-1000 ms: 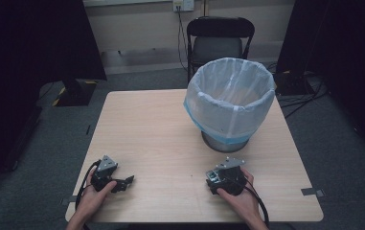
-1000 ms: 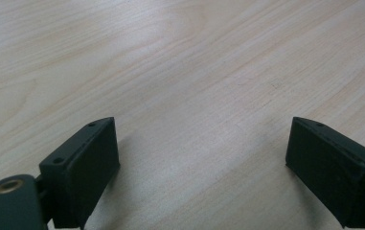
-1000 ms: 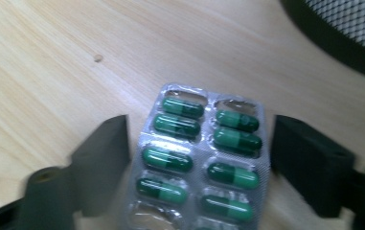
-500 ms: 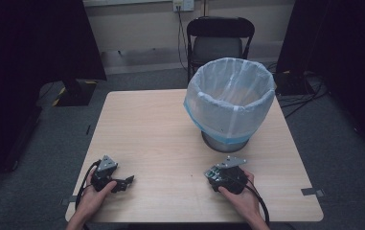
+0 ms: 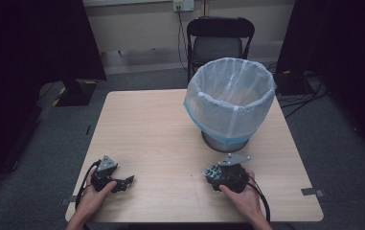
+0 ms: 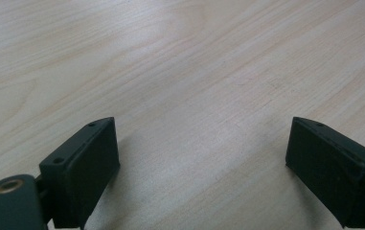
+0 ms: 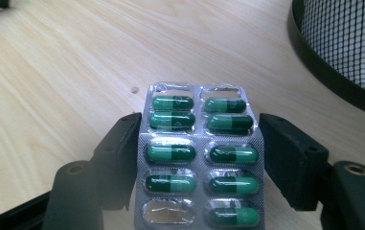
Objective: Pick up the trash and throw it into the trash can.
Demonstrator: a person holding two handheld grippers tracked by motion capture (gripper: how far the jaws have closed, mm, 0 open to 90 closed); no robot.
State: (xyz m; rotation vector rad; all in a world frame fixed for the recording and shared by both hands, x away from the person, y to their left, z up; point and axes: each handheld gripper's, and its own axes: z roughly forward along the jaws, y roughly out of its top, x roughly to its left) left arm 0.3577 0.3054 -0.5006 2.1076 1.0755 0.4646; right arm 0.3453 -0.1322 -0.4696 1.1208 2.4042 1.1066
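Nine green capsules on blister pack (image 7: 199, 155) clamped in right tongs (image 7: 199, 158), left tongs (image 6: 201, 163) spread empty.

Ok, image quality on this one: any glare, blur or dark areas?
High view: room edges very dark, table evenly lit. Right gripper view: blister pack sharp with foil glare, near jaws soft. Left gripper view: jaws slightly blurred, soft shadows on the wood.

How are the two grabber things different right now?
The right gripper has a blister pack of green capsules between its jaws, which press its sides; the left gripper holds nothing. The left gripper's jaws stand wide apart over bare table; the right gripper's sit closer together. The right gripper lies nearer the lined bin. Both have black jaws and sit low at the table's near edge.
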